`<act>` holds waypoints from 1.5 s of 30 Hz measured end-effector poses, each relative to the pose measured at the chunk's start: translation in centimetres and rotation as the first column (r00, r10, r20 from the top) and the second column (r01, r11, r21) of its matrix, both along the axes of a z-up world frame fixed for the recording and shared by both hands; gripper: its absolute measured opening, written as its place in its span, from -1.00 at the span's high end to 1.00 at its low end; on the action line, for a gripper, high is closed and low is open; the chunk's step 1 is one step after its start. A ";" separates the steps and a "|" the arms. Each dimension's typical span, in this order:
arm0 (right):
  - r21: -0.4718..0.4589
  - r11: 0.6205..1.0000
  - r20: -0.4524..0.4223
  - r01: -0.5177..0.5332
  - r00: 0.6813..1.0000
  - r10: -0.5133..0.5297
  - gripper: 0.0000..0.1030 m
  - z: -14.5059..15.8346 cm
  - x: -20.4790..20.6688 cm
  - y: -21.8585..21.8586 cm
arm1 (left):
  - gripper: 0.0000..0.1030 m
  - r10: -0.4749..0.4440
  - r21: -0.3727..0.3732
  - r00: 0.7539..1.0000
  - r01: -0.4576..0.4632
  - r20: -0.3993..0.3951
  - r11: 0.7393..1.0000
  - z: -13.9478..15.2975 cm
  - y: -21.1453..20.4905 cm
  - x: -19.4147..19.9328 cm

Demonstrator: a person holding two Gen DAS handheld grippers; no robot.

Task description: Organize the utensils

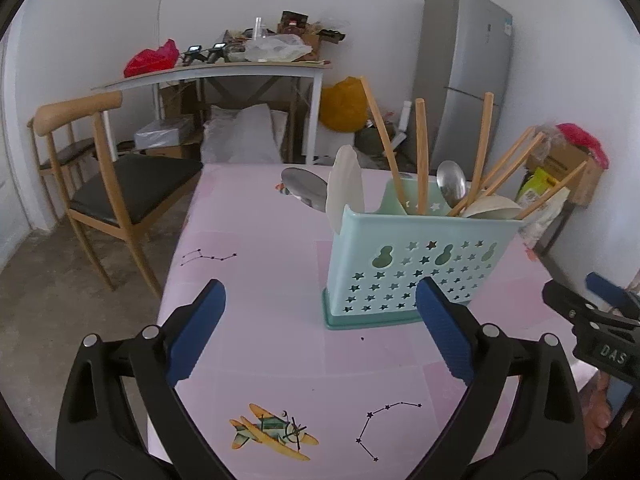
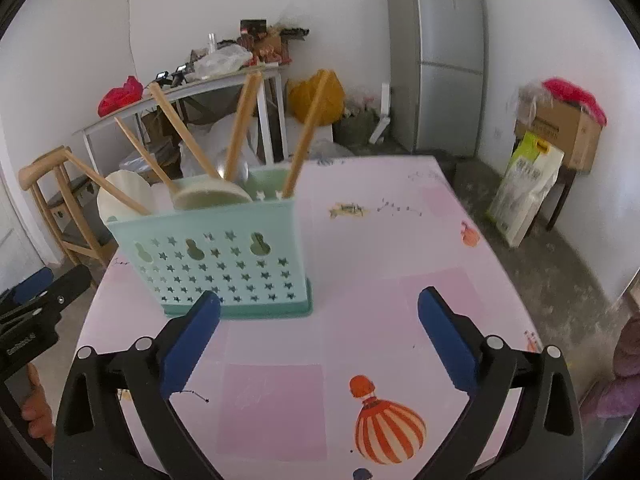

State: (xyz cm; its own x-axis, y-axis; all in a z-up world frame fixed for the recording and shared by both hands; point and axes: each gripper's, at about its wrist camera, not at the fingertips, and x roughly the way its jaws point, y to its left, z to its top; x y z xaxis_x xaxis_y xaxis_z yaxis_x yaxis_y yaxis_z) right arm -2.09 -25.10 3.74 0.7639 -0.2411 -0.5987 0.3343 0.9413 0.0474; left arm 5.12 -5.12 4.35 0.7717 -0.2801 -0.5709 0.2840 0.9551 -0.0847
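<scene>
A mint-green utensil holder [image 1: 412, 264] [image 2: 224, 256] with star cut-outs stands upright on the pink table [image 1: 260, 280] [image 2: 380, 260]. Several wooden-handled utensils [image 1: 421, 156] [image 2: 240, 124], a metal spoon [image 1: 451, 182] and pale ladles [image 1: 346, 184] [image 2: 212, 196] stick out of it. My left gripper [image 1: 320, 320] hovers open just in front of the holder, nothing between its blue pads [image 1: 200, 332]. My right gripper [image 2: 320, 332] is open too, empty, to the holder's front right. The right gripper [image 1: 592, 312] shows at the left wrist view's right edge, the left gripper [image 2: 36, 300] at the other view's left edge.
A metal spoon bowl [image 1: 306, 190] shows on the table behind the holder. A wooden chair [image 1: 108, 184] stands left of the table. Behind it are a cluttered white side table [image 1: 224, 72], a grey fridge [image 2: 440, 56] and cardboard boxes [image 2: 560, 132]. A person's fingers [image 2: 36, 408] grip the left tool.
</scene>
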 end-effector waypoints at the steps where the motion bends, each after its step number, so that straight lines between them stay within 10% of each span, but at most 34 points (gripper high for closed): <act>1: -0.020 1.000 0.006 0.005 1.000 -0.005 -0.87 0.2 0.0 0.2 | -0.79 0.007 0.007 1.000 -0.007 0.002 1.000 0.1 -0.2 -0.1; 45: -0.085 0.996 -0.066 0.037 0.997 -0.043 -0.87 1.0 -1.9 0.4 | -0.83 0.129 0.201 0.987 -0.107 -0.098 0.974 0.5 -2.9 -3.0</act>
State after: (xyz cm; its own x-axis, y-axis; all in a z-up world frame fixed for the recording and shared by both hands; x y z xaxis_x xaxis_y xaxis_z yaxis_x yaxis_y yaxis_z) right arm -3.99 -24.75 4.71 0.7111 -0.3224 -0.6248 0.3717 0.9267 -0.0552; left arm 2.16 -7.99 4.82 0.7221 -0.0660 -0.6886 0.1675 0.9825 0.0814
